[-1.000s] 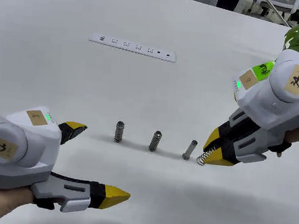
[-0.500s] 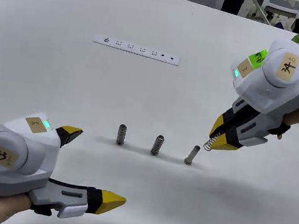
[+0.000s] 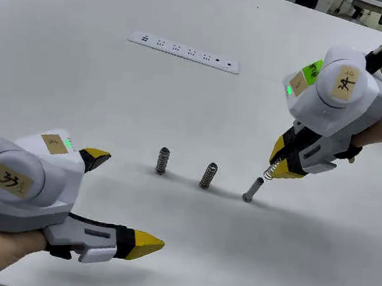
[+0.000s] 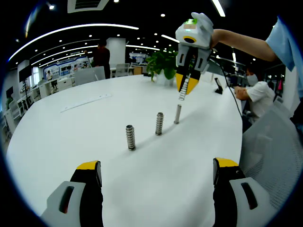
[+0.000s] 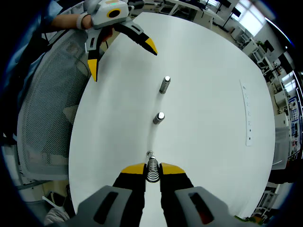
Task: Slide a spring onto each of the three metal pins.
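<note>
Right gripper [image 3: 278, 166] is pinched shut on one spring [image 3: 269, 171], just above the bare pin [image 3: 253, 189]. Left gripper [image 3: 124, 199] is wide open and holds nothing. Three pins total: left pin [image 3: 163, 160] and middle pin [image 3: 209, 175] already wear springs.

My right gripper [image 3: 274, 167] has yellow-tipped black jaws and a white body. The spring [image 5: 152, 170] is silver-grey; the table [image 3: 64, 56], white.

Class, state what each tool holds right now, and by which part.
The right tool grips a spring by its upper end; the lower end hangs free near the bare pin. The left tool is open, holding nothing.
</note>
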A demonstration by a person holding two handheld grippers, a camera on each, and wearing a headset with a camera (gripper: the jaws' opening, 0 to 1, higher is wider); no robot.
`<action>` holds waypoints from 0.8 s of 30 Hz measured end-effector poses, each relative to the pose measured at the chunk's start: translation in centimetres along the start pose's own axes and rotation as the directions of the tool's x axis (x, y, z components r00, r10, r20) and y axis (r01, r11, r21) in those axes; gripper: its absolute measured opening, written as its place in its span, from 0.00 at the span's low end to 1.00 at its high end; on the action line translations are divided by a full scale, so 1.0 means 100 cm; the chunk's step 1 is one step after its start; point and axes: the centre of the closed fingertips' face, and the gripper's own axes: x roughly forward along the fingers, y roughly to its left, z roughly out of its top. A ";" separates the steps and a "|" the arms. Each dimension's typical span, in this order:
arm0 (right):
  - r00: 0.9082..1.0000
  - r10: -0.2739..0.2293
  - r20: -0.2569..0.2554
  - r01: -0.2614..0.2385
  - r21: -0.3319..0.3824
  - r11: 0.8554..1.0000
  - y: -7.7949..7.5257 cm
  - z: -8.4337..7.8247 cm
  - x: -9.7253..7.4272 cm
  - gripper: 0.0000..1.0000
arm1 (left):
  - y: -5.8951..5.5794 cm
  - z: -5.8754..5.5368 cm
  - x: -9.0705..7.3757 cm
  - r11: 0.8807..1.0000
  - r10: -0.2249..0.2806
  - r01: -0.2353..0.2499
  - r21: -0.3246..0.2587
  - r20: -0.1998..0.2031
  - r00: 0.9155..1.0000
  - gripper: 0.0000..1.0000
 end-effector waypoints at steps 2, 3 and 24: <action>1.000 0.003 -0.003 -0.003 0.000 1.000 -0.001 0.000 0.002 0.12 | 0.000 0.001 0.000 1.000 0.001 -0.001 -0.003 0.003 1.000 1.00; 1.000 0.005 -0.005 -0.005 -0.001 1.000 -0.001 0.000 0.003 0.12 | -0.001 0.001 0.000 1.000 0.000 0.000 -0.005 0.003 1.000 1.00; 0.998 0.037 -0.049 -0.039 -0.030 0.999 0.002 -0.003 0.016 0.12 | -0.003 -0.002 0.001 1.000 -0.015 0.015 -0.011 -0.001 1.000 0.98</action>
